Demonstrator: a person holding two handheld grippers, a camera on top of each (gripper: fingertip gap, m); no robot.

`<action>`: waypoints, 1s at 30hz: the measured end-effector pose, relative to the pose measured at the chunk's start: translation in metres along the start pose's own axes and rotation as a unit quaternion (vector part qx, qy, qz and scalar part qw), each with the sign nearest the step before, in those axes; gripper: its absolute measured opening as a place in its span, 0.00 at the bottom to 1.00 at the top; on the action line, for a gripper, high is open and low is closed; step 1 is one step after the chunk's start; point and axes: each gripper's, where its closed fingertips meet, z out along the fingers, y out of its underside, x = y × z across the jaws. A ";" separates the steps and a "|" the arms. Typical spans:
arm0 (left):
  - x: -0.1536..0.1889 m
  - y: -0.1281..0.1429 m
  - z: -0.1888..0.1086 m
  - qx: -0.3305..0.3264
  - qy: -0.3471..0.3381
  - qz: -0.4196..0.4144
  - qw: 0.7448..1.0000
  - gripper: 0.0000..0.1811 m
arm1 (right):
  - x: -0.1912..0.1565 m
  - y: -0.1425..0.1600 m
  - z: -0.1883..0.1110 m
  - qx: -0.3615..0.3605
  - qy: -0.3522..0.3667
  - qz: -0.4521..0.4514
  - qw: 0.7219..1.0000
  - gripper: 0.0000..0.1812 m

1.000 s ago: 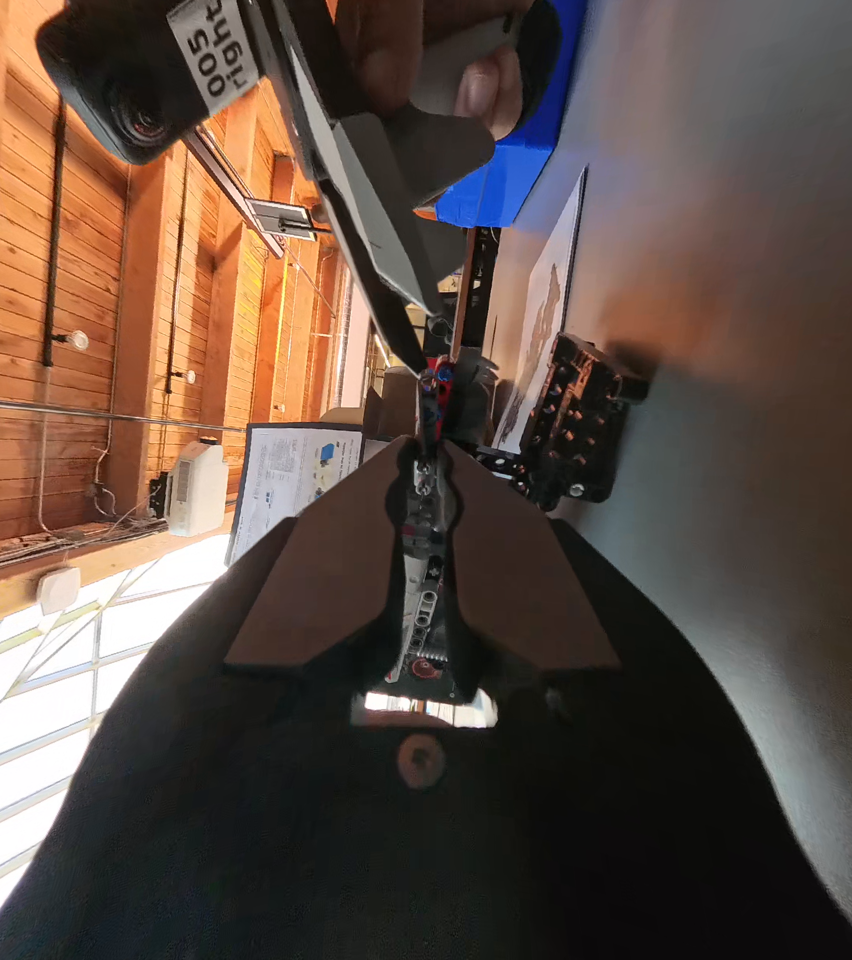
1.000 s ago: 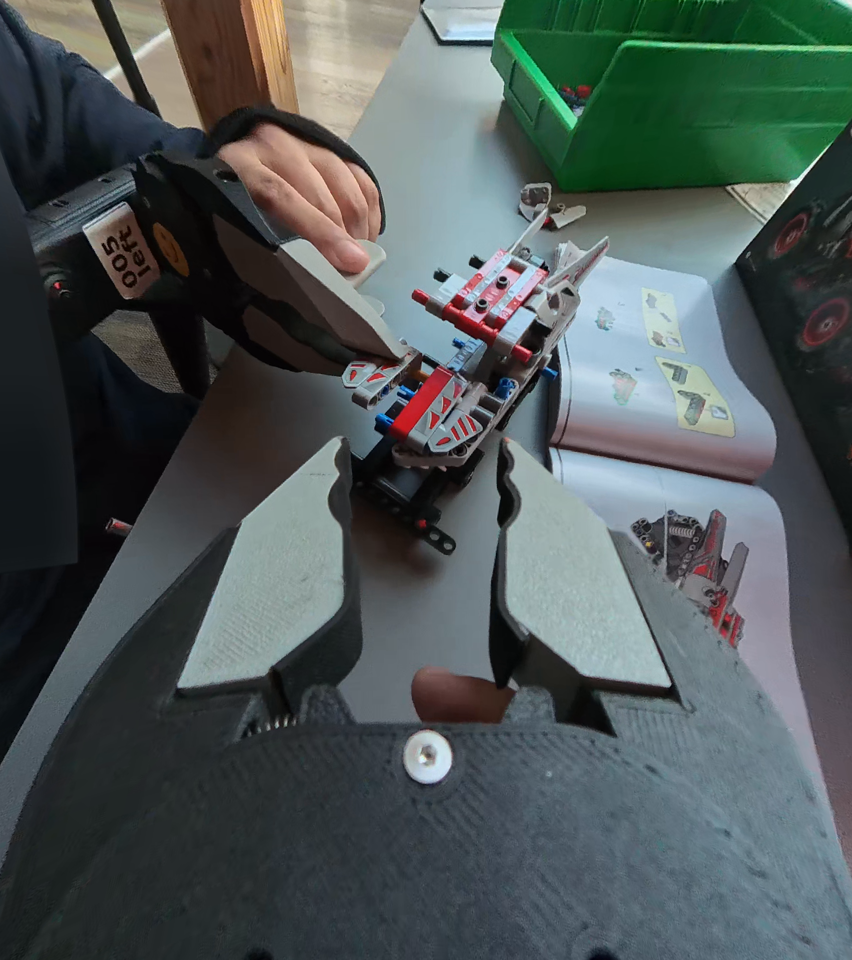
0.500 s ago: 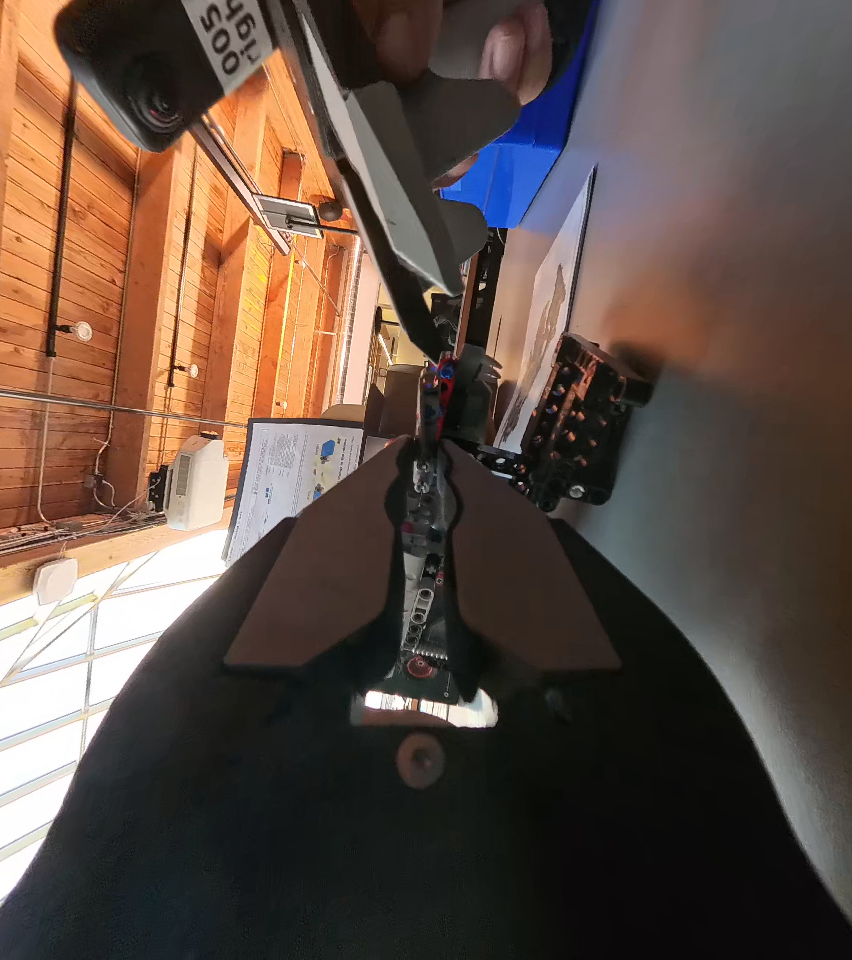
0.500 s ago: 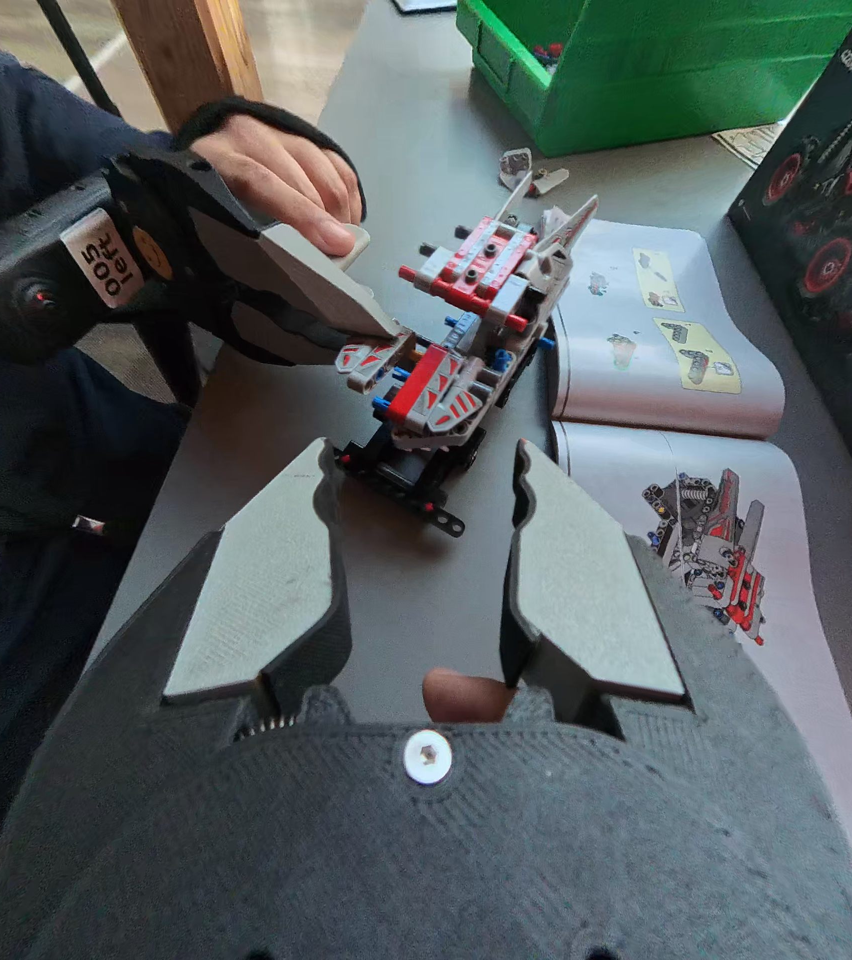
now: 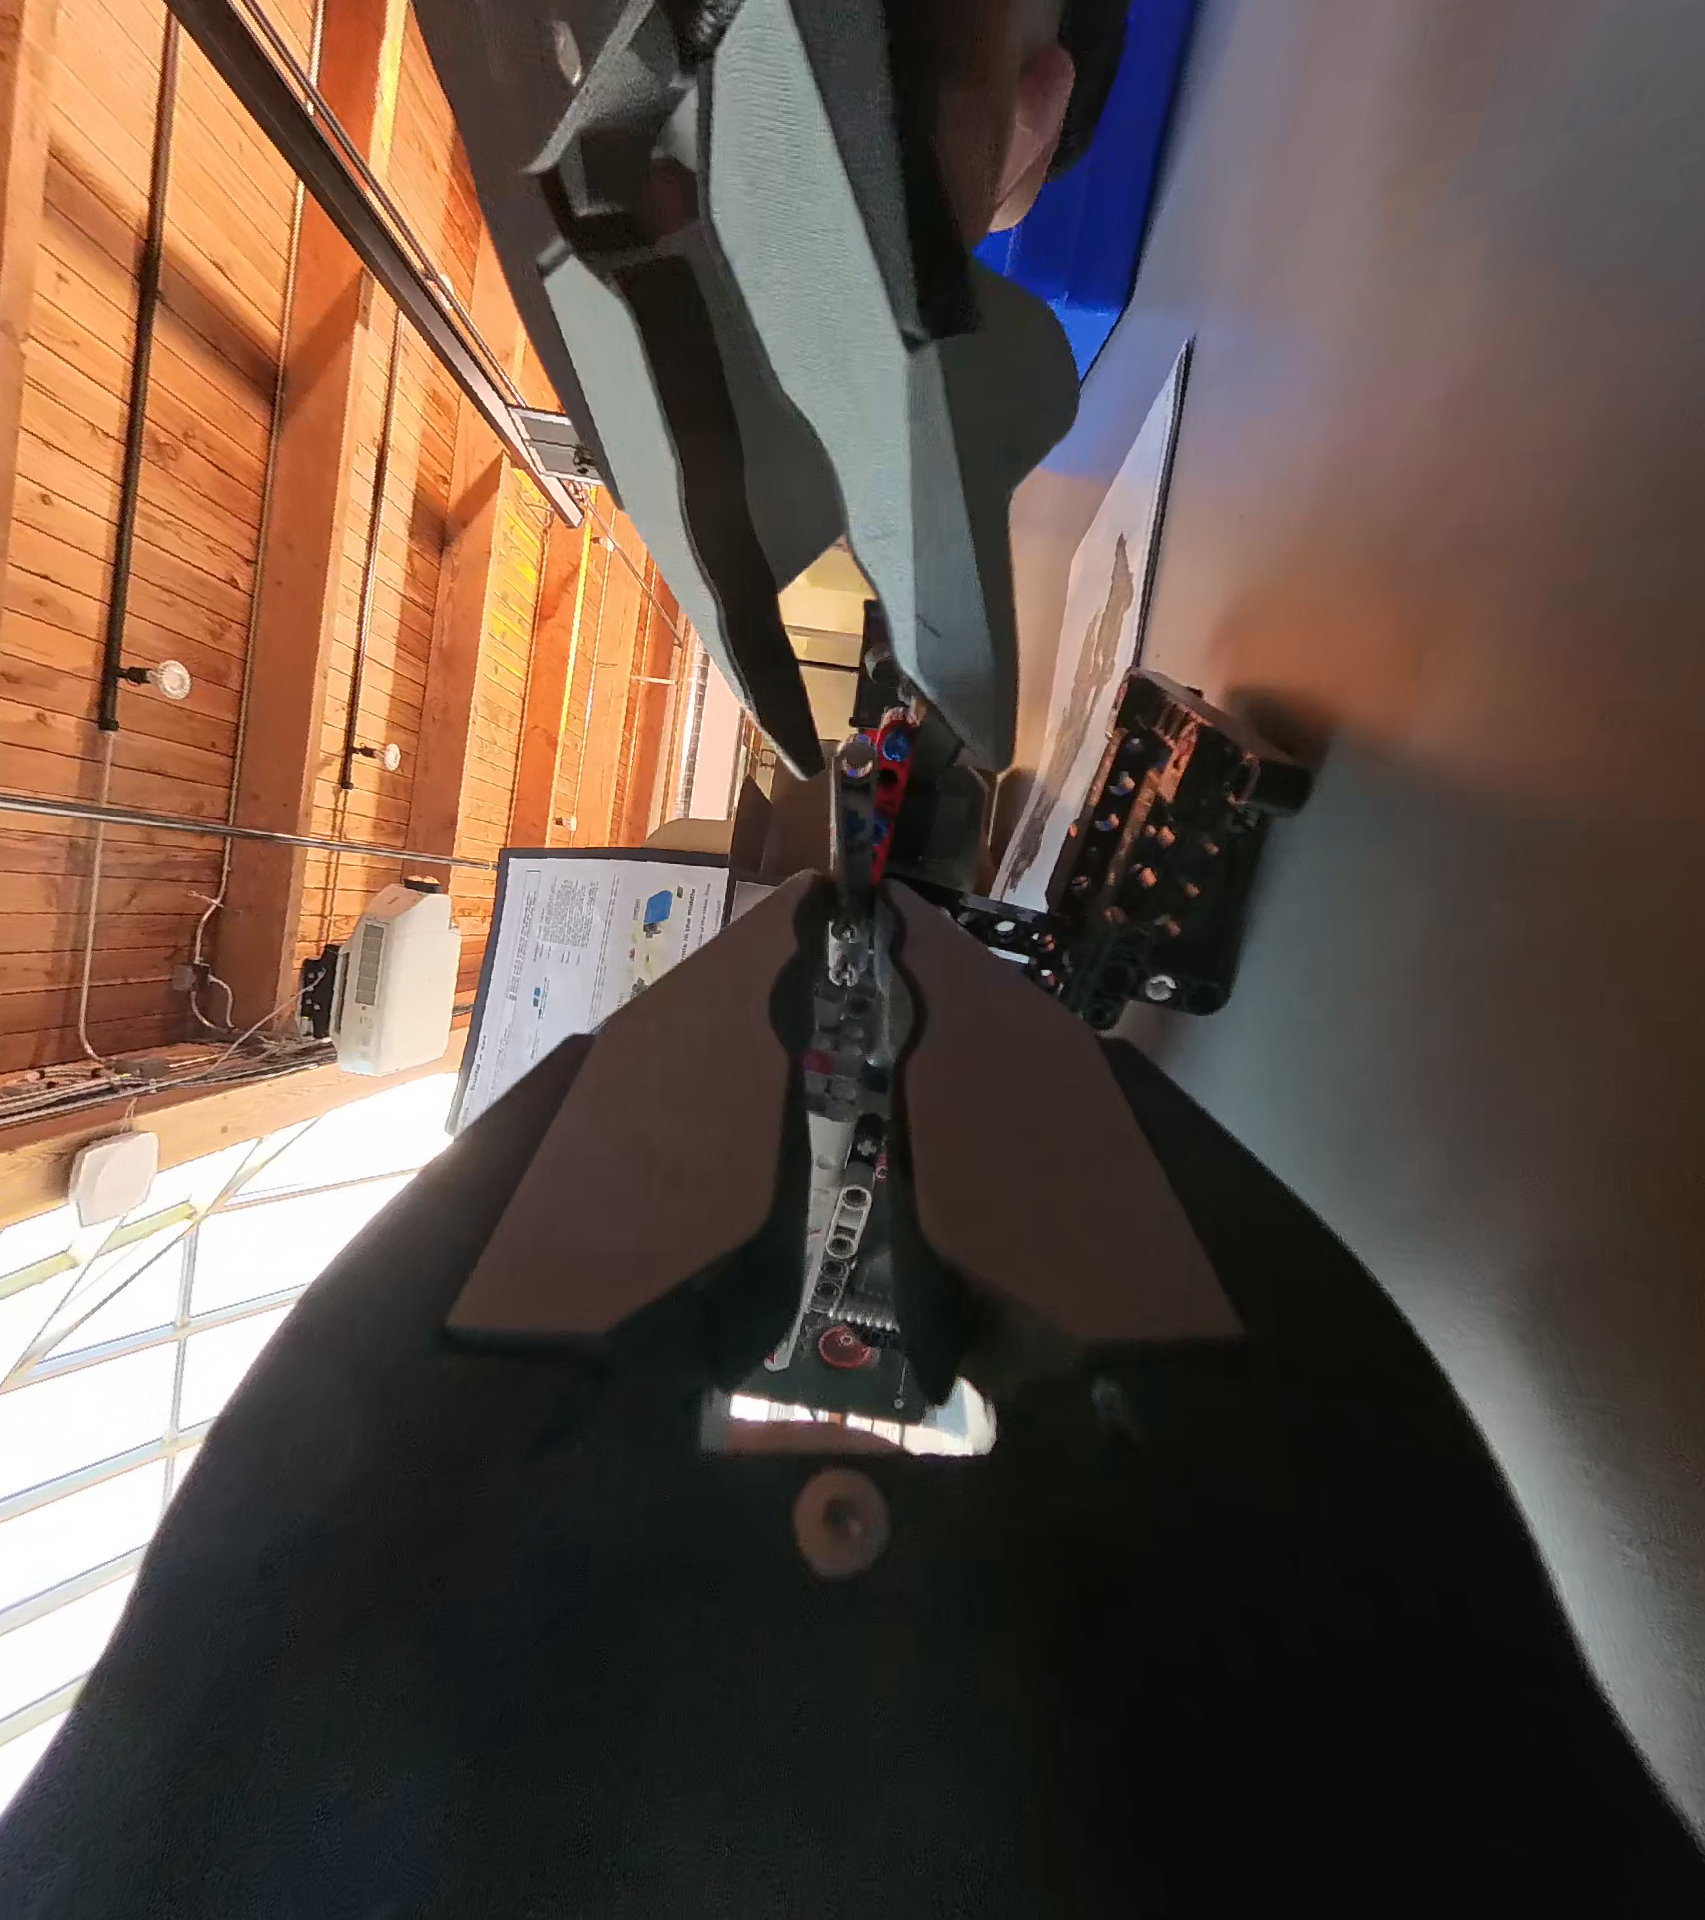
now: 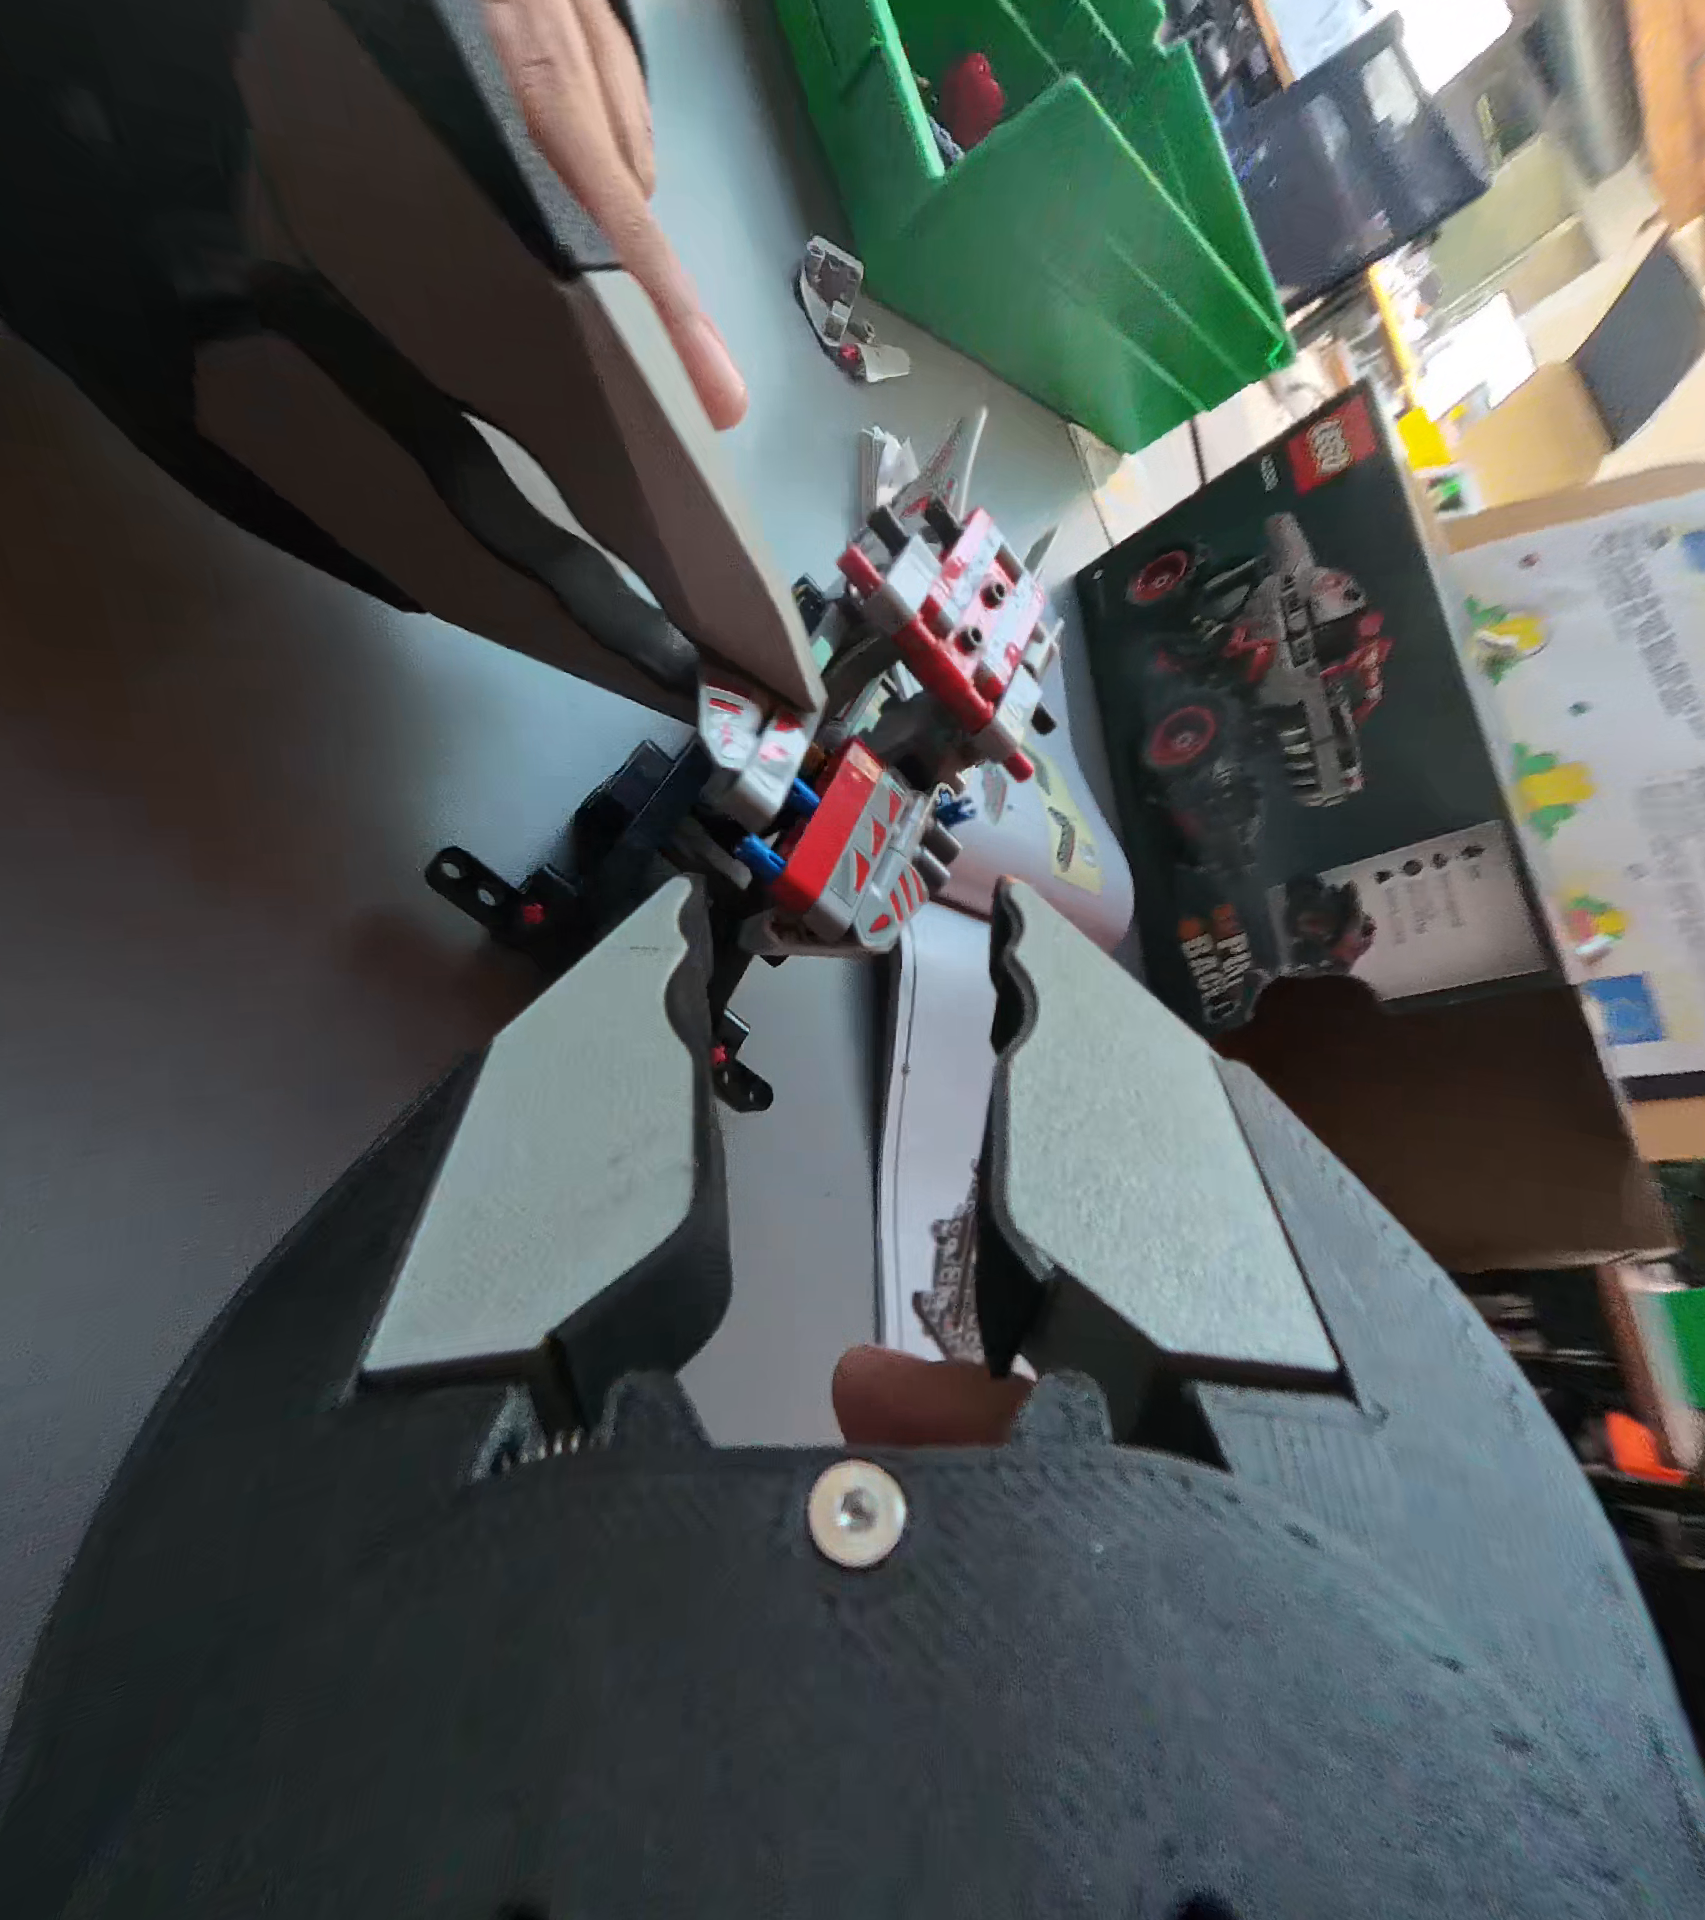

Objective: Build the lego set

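The grey, red and black lego model [image 6: 921,665] stands on the grey table [image 6: 204,831]. My left gripper [image 5: 853,909] is shut on a thin grey-and-red side panel of the model [image 5: 853,1049]; in the right wrist view this gripper [image 6: 760,707] comes in from the upper left. My right gripper [image 6: 843,914] is open, its fingers flanking the model's near red-and-grey end without gripping it. In the left wrist view the right gripper [image 5: 895,758] hangs over the model's red and blue top. The black chassis [image 5: 1160,862] rests on the table.
An open instruction booklet [image 6: 941,1039] lies right of the model. The dark lego box [image 6: 1315,707] stands beyond it. A green bin [image 6: 1035,239] sits at the back with loose grey pieces [image 6: 837,301] before it. A blue bin [image 5: 1087,229] is farther off.
My right gripper has rolled sideways and moved in close, so its open fingers now flank the model's near end. My left gripper keeps its hold on the side panel.
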 end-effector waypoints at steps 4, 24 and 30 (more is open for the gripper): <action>0.000 0.000 0.002 -0.001 0.000 0.004 1.000 0.03 | -0.007 -0.004 0.004 0.004 0.017 -0.053 0.998 0.14; 0.001 0.013 0.020 -0.009 0.008 0.079 0.997 0.03 | 0.015 0.006 0.018 -0.047 0.115 -0.148 0.981 0.07; 0.002 0.016 0.021 -0.020 0.008 0.084 0.996 0.03 | 0.020 0.006 0.020 -0.051 0.149 -0.207 0.966 0.06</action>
